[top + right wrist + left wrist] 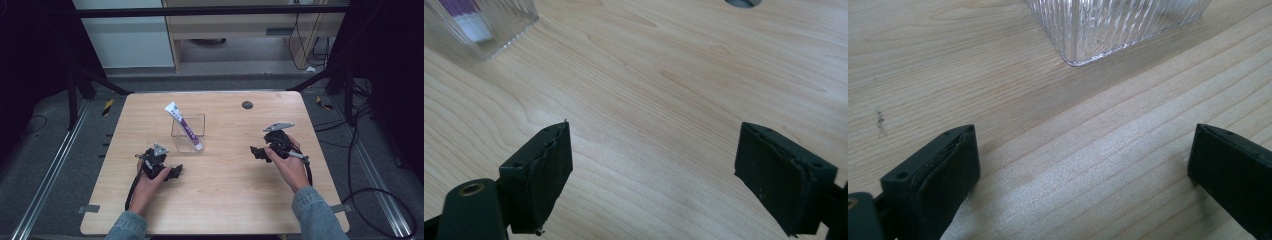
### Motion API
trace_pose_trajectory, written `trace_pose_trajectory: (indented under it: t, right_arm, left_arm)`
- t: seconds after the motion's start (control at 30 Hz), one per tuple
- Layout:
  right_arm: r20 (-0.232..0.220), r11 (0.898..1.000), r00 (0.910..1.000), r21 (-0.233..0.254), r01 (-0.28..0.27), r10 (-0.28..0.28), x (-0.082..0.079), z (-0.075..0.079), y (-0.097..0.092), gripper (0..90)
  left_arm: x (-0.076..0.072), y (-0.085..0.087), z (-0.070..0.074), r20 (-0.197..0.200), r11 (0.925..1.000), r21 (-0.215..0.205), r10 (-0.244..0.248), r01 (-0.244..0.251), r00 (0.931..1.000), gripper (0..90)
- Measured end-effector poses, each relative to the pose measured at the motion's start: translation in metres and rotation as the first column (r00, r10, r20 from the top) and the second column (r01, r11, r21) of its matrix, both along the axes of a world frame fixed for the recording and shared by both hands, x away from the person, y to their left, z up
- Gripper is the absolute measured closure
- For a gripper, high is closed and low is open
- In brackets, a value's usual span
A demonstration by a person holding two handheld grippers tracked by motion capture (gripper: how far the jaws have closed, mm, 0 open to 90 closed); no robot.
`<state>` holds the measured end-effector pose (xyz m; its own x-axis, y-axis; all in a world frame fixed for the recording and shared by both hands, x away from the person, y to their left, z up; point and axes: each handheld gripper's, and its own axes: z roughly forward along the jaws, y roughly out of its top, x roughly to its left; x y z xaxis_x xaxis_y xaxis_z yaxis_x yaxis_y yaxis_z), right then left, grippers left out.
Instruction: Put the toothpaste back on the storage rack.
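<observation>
Looking down from the high view, we see first the wooden table, and near its middle a clear ribbed container, square and transparent. Inside it a toothpaste tube leans, white with purple print; its flat end sticks out over the rim toward the far left, and its cap rests at the bottom on the near side. In the right gripper view we see the cap end through the ribbed wall, though the glass blurs it and we can only suppose it touches the bottom.

A small dark round spot lies on the table far from the container, to the right. Nothing stands between the grippers and the container.

Our left gripper is low over the table, just near the container's near corner, jaws wide apart and empty. Our right gripper stays well to the right of the container, jaws also spread and holding nothing.
</observation>
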<state>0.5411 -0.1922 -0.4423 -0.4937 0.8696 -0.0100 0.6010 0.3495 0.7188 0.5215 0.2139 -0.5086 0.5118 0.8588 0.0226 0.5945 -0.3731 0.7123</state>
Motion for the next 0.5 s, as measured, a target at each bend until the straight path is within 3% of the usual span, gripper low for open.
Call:
trace_pose_trajectory:
  t: [0.17,0.27,0.5]
  right_arm:
    - [-0.034,1.0,0.9993,-0.01,0.013,-0.014,0.0,-0.009,-0.007,14.8]
    - [-0.044,1.0,0.999,0.015,0.011,-0.011,-0.001,-0.015,-0.013,14.7]
    - [-0.039,1.0,0.999,0.016,0.021,-0.02,-0.006,-0.028,-0.026,14.7]
  left_arm:
    - [0.0,0.0,0.0,0.0,1.0,0.0,0.0,0.0,1.0,0.0]
    - [0.0,0.0,0.0,0.0,1.0,0.0,0.0,0.0,1.0,0.0]
    - [0.0,0.0,0.0,0.0,1.0,0.0,0.0,0.0,1.0,0.0]
